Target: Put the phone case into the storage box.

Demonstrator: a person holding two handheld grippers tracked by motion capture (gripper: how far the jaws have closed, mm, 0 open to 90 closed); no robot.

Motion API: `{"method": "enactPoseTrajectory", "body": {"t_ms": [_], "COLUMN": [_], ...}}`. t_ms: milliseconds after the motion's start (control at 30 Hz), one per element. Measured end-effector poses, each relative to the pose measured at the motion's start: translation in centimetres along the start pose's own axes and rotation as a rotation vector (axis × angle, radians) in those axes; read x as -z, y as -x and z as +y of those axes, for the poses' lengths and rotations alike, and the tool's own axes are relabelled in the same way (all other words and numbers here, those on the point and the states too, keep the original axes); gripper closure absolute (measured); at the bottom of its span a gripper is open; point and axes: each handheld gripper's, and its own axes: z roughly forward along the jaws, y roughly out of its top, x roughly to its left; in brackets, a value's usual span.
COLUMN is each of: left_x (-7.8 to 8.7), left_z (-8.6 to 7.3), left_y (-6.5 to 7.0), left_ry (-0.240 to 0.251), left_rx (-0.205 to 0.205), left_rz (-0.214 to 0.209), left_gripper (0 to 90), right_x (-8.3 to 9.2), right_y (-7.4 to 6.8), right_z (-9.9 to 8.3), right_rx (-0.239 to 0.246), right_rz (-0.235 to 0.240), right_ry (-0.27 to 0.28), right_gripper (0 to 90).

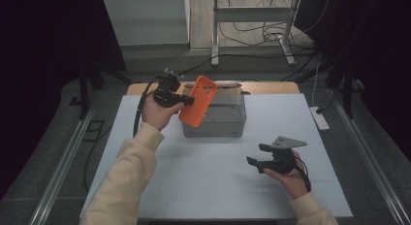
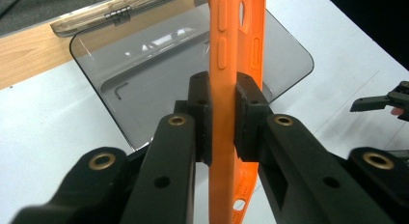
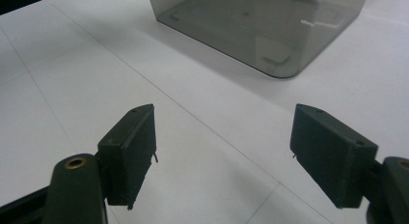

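- High view: I am looking down on a white table (image 1: pixel 213 176) in a dark room; my left gripper (image 1: pixel 186 101) is holding an orange phone case (image 1: pixel 197 101) above the near left edge of a smoky clear box (image 1: pixel 215 119).
- Left gripper view: the pads (image 2: pixel 206 119) are clamping the phone case (image 2: pixel 226 89) edge-on over the box (image 2: pixel 154 79).
- Right gripper view: my right gripper (image 3: pixel 223 154) is hovering with jaws wide apart over the table, near the box (image 3: pixel 270 26).

This is looking like a lab recording bay: black curtains (image 1: pixel 43 65) are hanging at nine and three o'clock, a white-topped work table (image 1: pixel 218 167) is sitting between grey aluminium floor rails (image 1: pixel 60 169), and loose black cables (image 1: pixel 252 33) are trailing around a metal stand (image 1: pixel 252 14) at twelve o'clock.
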Motion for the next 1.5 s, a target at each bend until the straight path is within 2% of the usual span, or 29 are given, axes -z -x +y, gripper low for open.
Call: {"method": "enactPoseTrajectory", "body": {"t_ms": [767, 1500], "left_x": [-0.5, -1.3], "left_z": [1.4, 1.5], "left_y": [-1.1, -2.7], "left_ry": [-0.012, -0.025], "left_rx": [0.038, 0.094], "left_rz": [0.053, 0.088], "left_gripper": [79.9, 79.9], "right_x": [-0.1, -0.3], "right_y": [0.0, 0.0], "right_z": [-0.1, -0.2], "right_rx": [0.004, 0.013], "right_rz": [-0.008, -0.006], "right_ry": [-0.003, -0.013], "right_gripper": [24.6, 24.5]}}
